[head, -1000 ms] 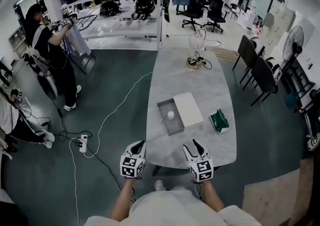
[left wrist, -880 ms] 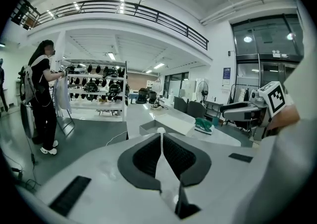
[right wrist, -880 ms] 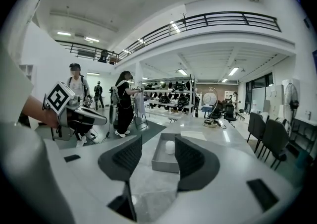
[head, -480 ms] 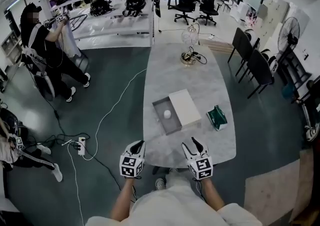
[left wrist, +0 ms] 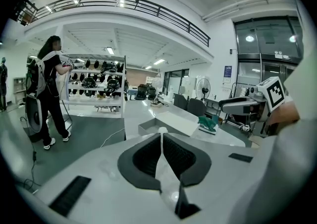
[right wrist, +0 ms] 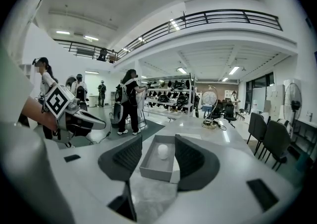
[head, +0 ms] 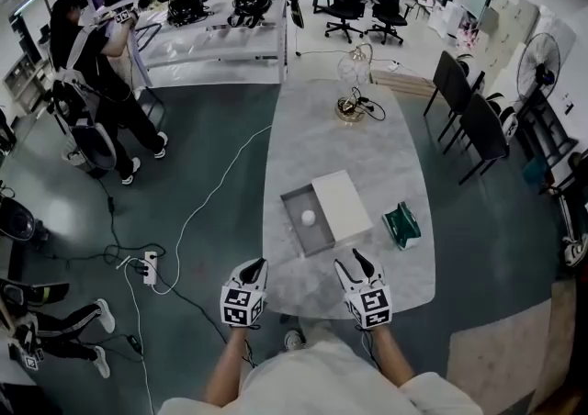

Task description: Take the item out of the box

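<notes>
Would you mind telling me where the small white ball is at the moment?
In the head view the ball lies inside the open grey box on the table, just left of the white lid.

Your table (head: pixel 322 147) runs away from you, with the box (head: pixel 317 237) near its middle, the item (head: pixel 308 218) inside the box, and the lid (head: pixel 342 205) touching the box's right side. A pouch (head: pixel 401 225) lies right of the lid near the table's right edge, and a lamp (head: pixel 352 108) stands at the far end. Your left gripper (head: pixel 253 266) and right gripper (head: pixel 350 263) hang side by side at the near edge, apart from the box, which lies straight ahead of the right one.
</notes>
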Action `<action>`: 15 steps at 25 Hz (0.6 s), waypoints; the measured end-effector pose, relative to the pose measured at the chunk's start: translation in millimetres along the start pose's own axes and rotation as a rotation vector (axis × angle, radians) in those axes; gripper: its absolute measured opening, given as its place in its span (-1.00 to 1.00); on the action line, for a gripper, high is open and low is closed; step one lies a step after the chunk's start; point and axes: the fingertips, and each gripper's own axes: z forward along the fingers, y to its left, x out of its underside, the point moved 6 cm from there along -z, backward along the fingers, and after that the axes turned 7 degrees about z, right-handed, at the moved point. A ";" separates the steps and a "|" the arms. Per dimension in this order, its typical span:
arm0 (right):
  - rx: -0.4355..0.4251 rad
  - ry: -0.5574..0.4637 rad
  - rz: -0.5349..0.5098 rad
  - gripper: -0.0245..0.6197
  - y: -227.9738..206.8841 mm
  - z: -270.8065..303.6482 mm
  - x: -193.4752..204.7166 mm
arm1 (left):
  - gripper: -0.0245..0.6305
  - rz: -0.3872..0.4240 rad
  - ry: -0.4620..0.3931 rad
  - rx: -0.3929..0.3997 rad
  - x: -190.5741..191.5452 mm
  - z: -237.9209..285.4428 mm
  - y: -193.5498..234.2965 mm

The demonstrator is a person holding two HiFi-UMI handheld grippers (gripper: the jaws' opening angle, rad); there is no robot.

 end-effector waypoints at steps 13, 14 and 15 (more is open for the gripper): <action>-0.071 -0.035 -0.008 -0.33 -34.2 63.2 -42.4 | -0.85 -0.025 0.005 -0.073 -28.9 44.2 38.0; -0.075 -0.039 0.002 -0.33 -37.0 67.1 -44.1 | -0.85 -0.025 0.007 -0.079 -31.4 47.2 40.0; -0.079 -0.043 0.016 -0.33 -39.8 70.5 -45.4 | -0.85 -0.025 0.010 -0.083 -33.6 50.1 41.8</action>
